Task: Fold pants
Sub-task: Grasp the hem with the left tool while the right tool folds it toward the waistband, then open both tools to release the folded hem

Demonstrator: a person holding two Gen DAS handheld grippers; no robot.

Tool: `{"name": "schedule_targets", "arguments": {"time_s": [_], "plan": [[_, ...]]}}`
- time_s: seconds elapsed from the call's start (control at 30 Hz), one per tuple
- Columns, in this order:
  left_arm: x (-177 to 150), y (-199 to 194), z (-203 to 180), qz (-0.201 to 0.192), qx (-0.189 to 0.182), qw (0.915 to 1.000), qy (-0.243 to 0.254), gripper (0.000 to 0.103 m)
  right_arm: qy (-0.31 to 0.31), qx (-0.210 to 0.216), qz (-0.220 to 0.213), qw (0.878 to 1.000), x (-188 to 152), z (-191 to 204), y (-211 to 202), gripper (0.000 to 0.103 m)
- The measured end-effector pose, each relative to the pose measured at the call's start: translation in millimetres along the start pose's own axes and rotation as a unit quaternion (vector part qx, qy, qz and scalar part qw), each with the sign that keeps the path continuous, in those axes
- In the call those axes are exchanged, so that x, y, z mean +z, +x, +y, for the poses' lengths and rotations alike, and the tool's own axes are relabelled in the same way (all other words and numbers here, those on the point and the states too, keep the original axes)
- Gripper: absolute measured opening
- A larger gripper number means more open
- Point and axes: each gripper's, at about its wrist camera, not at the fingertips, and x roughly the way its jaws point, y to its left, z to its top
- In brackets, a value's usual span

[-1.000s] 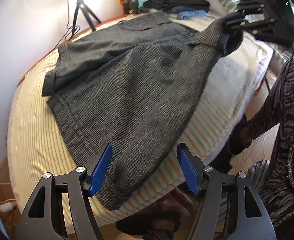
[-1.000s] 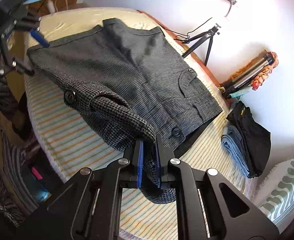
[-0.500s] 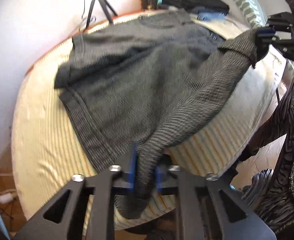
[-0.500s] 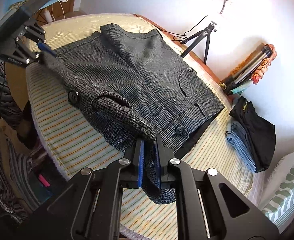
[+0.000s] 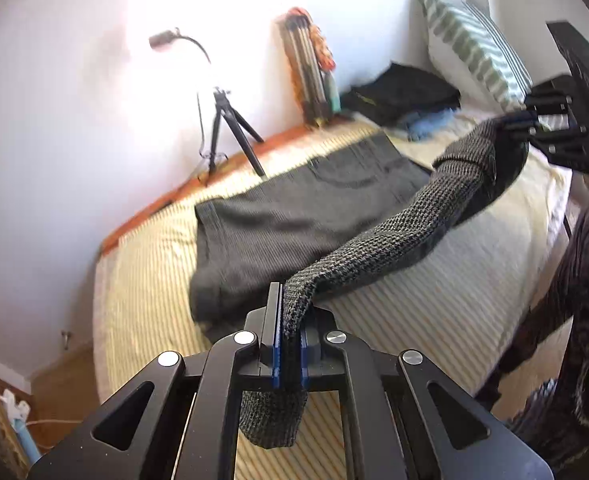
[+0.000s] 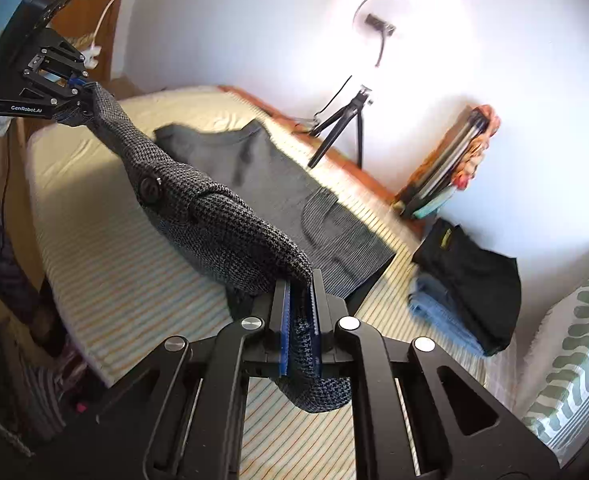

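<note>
My left gripper (image 5: 289,344) is clamped on one corner of the grey checked pants (image 5: 394,240), and my right gripper (image 6: 300,332) is clenched on the opposite corner, fabric pinched between the blue pads of each. The gripped edge hangs raised in a sagging band between the two grippers. The rest of the pants lies flat on the striped bed (image 5: 434,312), near the folded clothes (image 6: 470,276) by the pillow (image 6: 574,360).

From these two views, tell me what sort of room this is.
Most likely a bedroom. The pants lie on a bed with a striped cover, a patterned pillow leans at its head, and folded clothes are stacked beside it.
</note>
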Motion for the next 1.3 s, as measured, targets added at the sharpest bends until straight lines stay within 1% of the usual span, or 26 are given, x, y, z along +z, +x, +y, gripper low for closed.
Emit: {"name": "schedule_targets", "arguments": {"time_s": [0.13, 0.27, 0.43, 0.53, 0.63, 0.73, 0.83, 0.9, 1.03, 1.13, 1.23, 1.27, 1.3], "plan": [[21, 11, 17, -0.010, 0.013, 0.9998, 0.008, 0.005, 0.005, -0.013, -0.011, 1.000, 17, -13, 11, 0.008], [46, 32, 31, -0.015, 0.020, 0.9997, 0.003, 0.004, 0.015, -0.026, -0.012, 0.999, 40, -37, 35, 0.008], [84, 69, 50, -0.015, 0.028, 0.9995, 0.002, 0.004, 0.022, -0.044, -0.002, 0.999, 65, -73, 76, 0.008], [102, 90, 60, -0.011, 0.031, 0.9995, -0.001, 0.004, 0.036, -0.043, 0.009, 0.998, 74, -93, 105, 0.008], [115, 126, 72, 0.005, 0.028, 0.9996, -0.007, 0.004, 0.047, -0.031, 0.032, 0.998, 76, -107, 138, 0.008], [118, 160, 76, 0.027, 0.027, 0.9993, -0.002, 0.004, 0.063, -0.013, 0.059, 0.996, 69, -119, 174, 0.008], [116, 193, 75, 0.051, 0.027, 0.9983, 0.006, 0.004, 0.067, -0.004, 0.087, 0.994, 61, -125, 207, 0.008], [114, 218, 76, 0.070, 0.024, 0.9972, 0.006, 0.004, 0.074, 0.006, 0.106, 0.992, 56, -128, 227, 0.008], [108, 254, 77, 0.097, 0.013, 0.9952, 0.000, 0.004, 0.081, 0.022, 0.143, 0.986, 46, -131, 263, 0.008], [104, 275, 78, 0.110, 0.005, 0.9939, -0.008, 0.004, 0.086, 0.028, 0.158, 0.983, 39, -134, 282, 0.008], [98, 288, 77, 0.125, 0.001, 0.9921, -0.003, 0.005, 0.091, 0.035, 0.168, 0.981, 36, -136, 293, 0.008], [97, 291, 76, 0.127, 0.002, 0.9918, -0.001, 0.008, 0.092, 0.036, 0.170, 0.981, 35, -137, 296, 0.008], [98, 293, 76, 0.129, 0.003, 0.9917, -0.001, 0.009, 0.093, 0.036, 0.171, 0.980, 35, -138, 298, 0.008]]}}
